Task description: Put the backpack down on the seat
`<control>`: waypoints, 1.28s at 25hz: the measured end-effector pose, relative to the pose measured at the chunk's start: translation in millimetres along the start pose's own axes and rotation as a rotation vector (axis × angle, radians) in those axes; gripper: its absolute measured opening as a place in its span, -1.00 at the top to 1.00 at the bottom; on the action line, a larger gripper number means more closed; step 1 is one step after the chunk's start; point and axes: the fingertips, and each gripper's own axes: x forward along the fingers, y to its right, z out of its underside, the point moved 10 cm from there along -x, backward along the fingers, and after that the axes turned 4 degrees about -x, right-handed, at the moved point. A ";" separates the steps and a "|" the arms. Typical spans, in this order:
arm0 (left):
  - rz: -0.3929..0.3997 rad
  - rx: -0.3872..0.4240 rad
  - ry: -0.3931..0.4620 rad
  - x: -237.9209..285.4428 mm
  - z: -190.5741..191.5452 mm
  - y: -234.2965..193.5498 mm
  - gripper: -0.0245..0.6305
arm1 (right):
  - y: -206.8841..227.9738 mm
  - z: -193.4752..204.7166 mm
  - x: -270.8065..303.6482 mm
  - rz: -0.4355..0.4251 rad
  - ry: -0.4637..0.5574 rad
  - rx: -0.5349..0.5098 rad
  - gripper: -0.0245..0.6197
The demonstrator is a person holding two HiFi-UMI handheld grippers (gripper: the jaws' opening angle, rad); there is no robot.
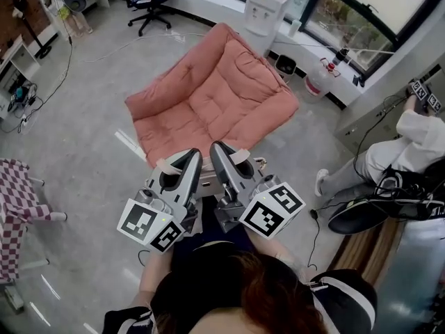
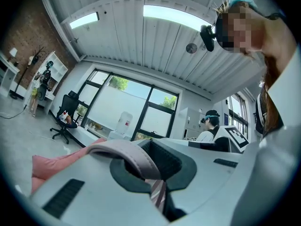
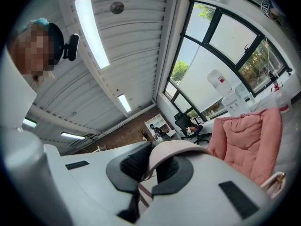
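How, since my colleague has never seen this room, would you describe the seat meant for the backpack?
Start at the dark-framed windows and the white water dispenser beside them. Just in front of the dispenser stands a wide seat, quilted and salmon-pink all over. Unlike the black office chair and the checked seat, it is big, soft and plain pink.

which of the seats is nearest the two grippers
The pink cushioned chair, right ahead of the left gripper and right gripper; the black office chair is far back, the checkered seat off left.
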 end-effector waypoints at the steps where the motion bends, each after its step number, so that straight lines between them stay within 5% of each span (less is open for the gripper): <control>1: 0.000 0.003 0.003 7.7 -4.6 -2.9 0.87 | 4.7 -6.2 6.2 -0.006 -0.001 -0.002 0.81; 18: -0.054 0.025 0.036 113.8 -38.5 -92.0 0.87 | 95.2 -51.3 123.9 -0.080 -0.011 -0.008 0.81; 32: -0.079 0.003 0.030 161.7 -48.3 -178.4 0.87 | 146.1 -47.8 212.7 -0.082 -0.064 -0.028 0.81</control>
